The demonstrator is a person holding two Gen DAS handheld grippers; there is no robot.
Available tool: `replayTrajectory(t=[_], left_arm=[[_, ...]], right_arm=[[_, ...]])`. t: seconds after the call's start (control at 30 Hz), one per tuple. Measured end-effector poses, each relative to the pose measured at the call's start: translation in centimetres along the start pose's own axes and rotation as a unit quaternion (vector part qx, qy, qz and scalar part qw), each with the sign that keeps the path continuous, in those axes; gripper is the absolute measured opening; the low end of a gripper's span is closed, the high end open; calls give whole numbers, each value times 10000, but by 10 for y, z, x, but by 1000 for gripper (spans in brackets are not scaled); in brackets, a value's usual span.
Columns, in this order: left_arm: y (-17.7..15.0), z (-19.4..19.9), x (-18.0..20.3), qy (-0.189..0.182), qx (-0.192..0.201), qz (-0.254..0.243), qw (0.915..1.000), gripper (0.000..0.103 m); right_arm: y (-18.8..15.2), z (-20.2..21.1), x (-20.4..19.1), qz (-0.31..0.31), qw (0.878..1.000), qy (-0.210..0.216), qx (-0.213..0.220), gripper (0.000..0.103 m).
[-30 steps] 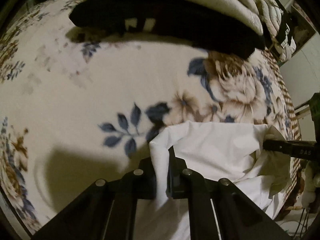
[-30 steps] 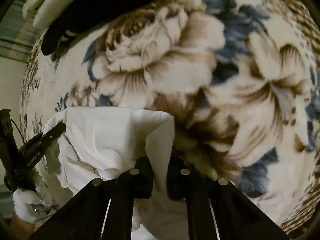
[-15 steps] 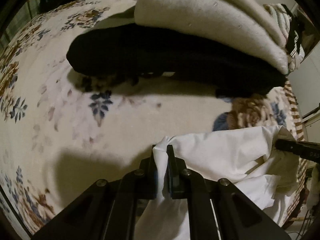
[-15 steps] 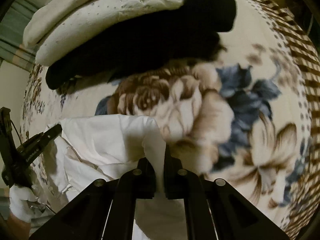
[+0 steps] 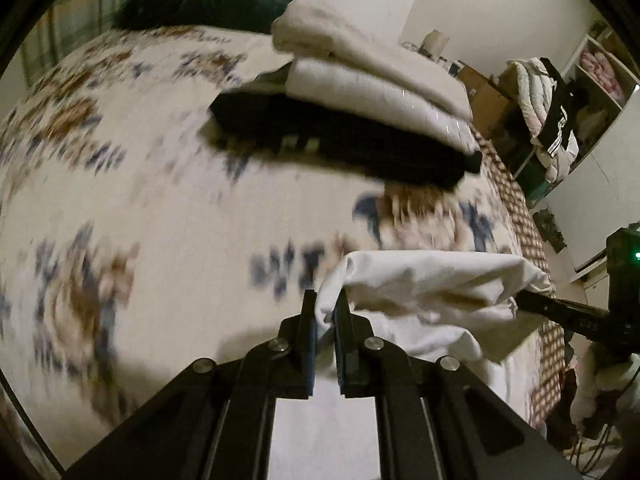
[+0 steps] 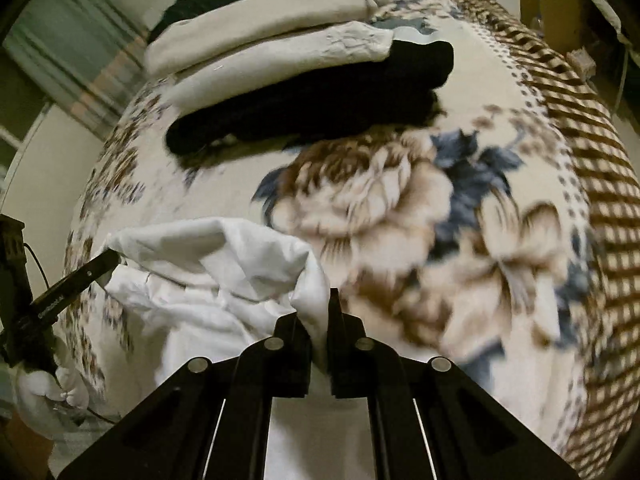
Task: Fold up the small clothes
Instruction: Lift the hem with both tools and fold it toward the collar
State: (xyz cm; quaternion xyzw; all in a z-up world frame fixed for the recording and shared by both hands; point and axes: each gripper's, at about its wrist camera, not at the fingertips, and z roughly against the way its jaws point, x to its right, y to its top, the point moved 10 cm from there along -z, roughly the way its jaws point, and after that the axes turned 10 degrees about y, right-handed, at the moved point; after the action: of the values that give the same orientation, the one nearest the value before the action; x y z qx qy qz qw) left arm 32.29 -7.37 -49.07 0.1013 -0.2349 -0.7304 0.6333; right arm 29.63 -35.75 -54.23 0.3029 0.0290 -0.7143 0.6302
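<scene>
Bed: a flowery blanket [image 5: 168, 216] covers it.
Far pile: folded cream and black clothes [image 5: 360, 120] lie on the blanket.
White cloth [image 5: 424, 280]: near, hanging between both tongs above the blanket.
Left gripper [image 5: 325, 312]: pinching the cloth's left corner.
Right gripper [image 6: 318, 316]: pinching its right corner.

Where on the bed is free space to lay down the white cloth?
The floral blanket is bare between the white cloth and the stack of folded clothes, also left of the stack. The big brown flower patch is free too. The far side is crowded by the stack.
</scene>
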Motion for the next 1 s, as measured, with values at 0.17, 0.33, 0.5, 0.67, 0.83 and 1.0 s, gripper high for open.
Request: replayTrajectory(t=[0.17, 0.33, 0.5, 0.67, 0.83, 1.0], left_arm=[[-98, -8, -21, 240, -880, 70, 9958, 10], [-163, -7, -48, 132, -1641, 746, 9835, 50], [-171, 8, -64, -200, -1715, 1788, 9686, 72], [-136, -20, -60, -515, -1565, 2494, 9543, 72], [-115, -64, -39, -414, -1658, 2226, 9598, 72], [-134, -88, -46, 618, -1888, 1102, 9738, 74]], right_arm=[[-92, 8, -13, 337, 9988, -173, -317, 7], [-187, -11, 13, 244, 9858, -458, -1596, 44], [-202, 17, 35, -891, 9858, -92, -1417, 60], [-191, 21, 64, -2601, 9591, 653, -902, 60], [-176, -6, 78, -3583, 9235, 1224, -613, 60], [-175, -22, 78, -2983, 9495, 551, -802, 33]])
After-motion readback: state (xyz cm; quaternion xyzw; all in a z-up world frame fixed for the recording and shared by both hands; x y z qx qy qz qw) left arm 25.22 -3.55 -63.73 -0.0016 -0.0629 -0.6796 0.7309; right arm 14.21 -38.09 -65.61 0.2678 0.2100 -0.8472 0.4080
